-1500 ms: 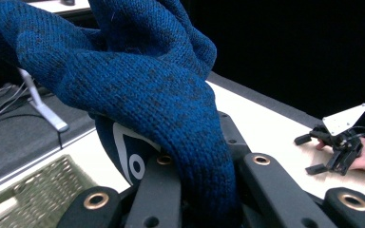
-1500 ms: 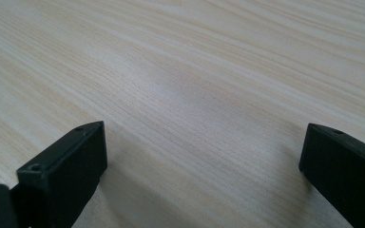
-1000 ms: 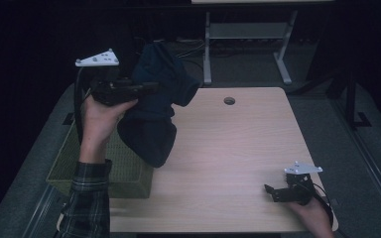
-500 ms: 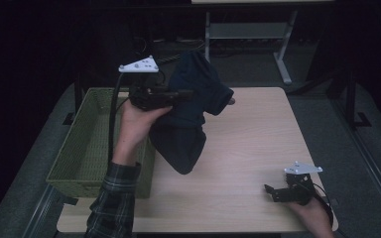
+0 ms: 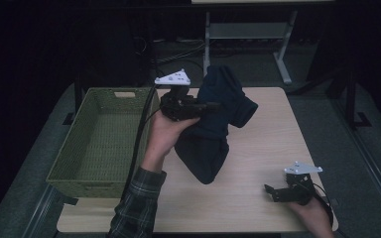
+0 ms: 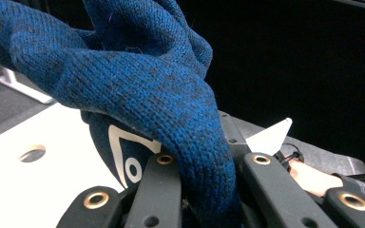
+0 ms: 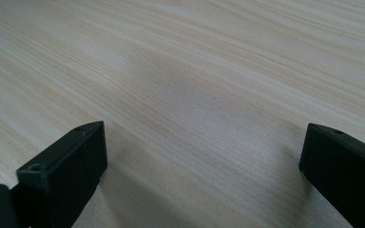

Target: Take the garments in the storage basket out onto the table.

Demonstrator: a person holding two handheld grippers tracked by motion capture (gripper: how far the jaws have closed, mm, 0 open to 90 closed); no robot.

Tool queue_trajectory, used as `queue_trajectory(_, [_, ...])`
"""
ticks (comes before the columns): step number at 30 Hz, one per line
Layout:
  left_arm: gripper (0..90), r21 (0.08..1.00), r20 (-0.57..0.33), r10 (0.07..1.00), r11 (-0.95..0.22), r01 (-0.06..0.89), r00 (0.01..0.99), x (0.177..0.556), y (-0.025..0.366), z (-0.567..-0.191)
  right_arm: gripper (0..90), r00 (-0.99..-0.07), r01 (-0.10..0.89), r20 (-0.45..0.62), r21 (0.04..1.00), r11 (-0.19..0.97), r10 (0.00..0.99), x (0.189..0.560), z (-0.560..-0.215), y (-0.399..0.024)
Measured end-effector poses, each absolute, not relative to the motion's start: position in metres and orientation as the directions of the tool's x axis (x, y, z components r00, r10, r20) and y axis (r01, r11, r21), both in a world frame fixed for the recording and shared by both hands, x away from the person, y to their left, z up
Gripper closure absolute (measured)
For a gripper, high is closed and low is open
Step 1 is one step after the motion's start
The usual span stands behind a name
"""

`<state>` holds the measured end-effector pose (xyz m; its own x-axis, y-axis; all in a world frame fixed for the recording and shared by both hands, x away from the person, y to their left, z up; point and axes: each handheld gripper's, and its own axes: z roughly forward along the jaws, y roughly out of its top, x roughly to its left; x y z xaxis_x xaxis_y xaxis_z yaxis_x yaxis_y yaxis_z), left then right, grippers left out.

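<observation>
Hanging from the clenched left gripper, the blue knit garment dangles over the table beside the green basket, while the right gripper rests wide apart near the table's edge.

A dark blue knit sweater bears a white mark; the woven basket is olive green, the table pale wood-grain, the sleeve plaid.
</observation>
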<state>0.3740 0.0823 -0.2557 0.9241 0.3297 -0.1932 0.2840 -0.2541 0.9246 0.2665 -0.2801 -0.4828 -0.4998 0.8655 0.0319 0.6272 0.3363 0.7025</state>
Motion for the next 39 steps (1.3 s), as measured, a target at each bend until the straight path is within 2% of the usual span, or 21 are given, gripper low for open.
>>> queue_trajectory(22, [81.8,0.88,-0.3,0.252,-0.298,0.368,0.92,0.381,0.027,-0.329,1.6,-0.501,0.627,0.032,0.702,0.337,0.865,0.267,-0.483,-0.28])
queue_trajectory(39, [81.7,0.82,-0.374,0.319,-0.325,0.471,0.871,0.393,0.042,-0.381,1.6,-0.502,0.625,0.03,0.703,0.339,0.864,0.267,-0.483,-0.28])
